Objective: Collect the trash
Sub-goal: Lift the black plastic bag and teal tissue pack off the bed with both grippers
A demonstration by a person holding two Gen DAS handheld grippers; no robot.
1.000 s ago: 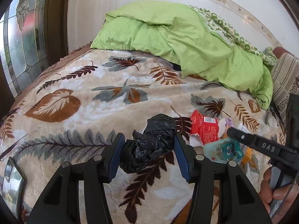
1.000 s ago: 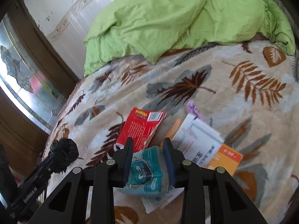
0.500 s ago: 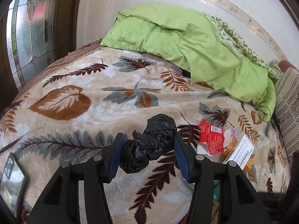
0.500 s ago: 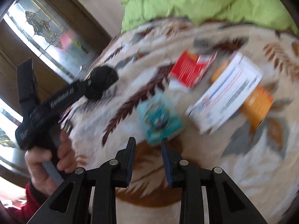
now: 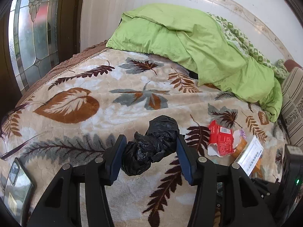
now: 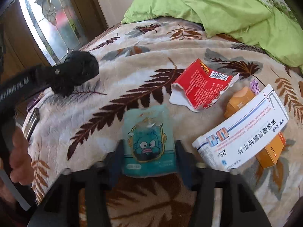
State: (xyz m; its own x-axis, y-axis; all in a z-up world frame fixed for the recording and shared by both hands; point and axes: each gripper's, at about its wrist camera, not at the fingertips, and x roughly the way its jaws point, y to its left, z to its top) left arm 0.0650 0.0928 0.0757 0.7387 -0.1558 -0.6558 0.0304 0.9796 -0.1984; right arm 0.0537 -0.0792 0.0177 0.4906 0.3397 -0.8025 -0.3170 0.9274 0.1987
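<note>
Right gripper (image 6: 149, 157) is the one on the job. Its jaws have just been opening and now straddle the teal packet (image 6: 148, 141), one finger on each side of its lower half. The packet lies flat on the blanket (image 6: 132, 66), long axis running straight away from the gripper along the fingers, so the jaws would close across its short side. The frame is motion-blurred at the fingers, so I can't be sure, but the pads look just beside the packet's edges and not pressing. I read it as not yet gripped.

Left gripper (image 5: 151, 157) is part open and clamped on the crumpled black bag (image 5: 153, 147), held just above the blanket. In the right view the bag (image 6: 75, 71) sits up and to the left of the packet, well apart.

Remaining trash is all on the right gripper's side: red carton (image 6: 202, 87) just beyond the packet to the right, white box (image 6: 244, 130) to the right of the packet, lying over an orange box (image 6: 270, 151).

Judgement: the next move needs the right jaws to close on the packet's sides. It is thin and soft, so it may buckle or slip. After that, carry it up and left to the bag, which is still balled up and needs opening.
</note>
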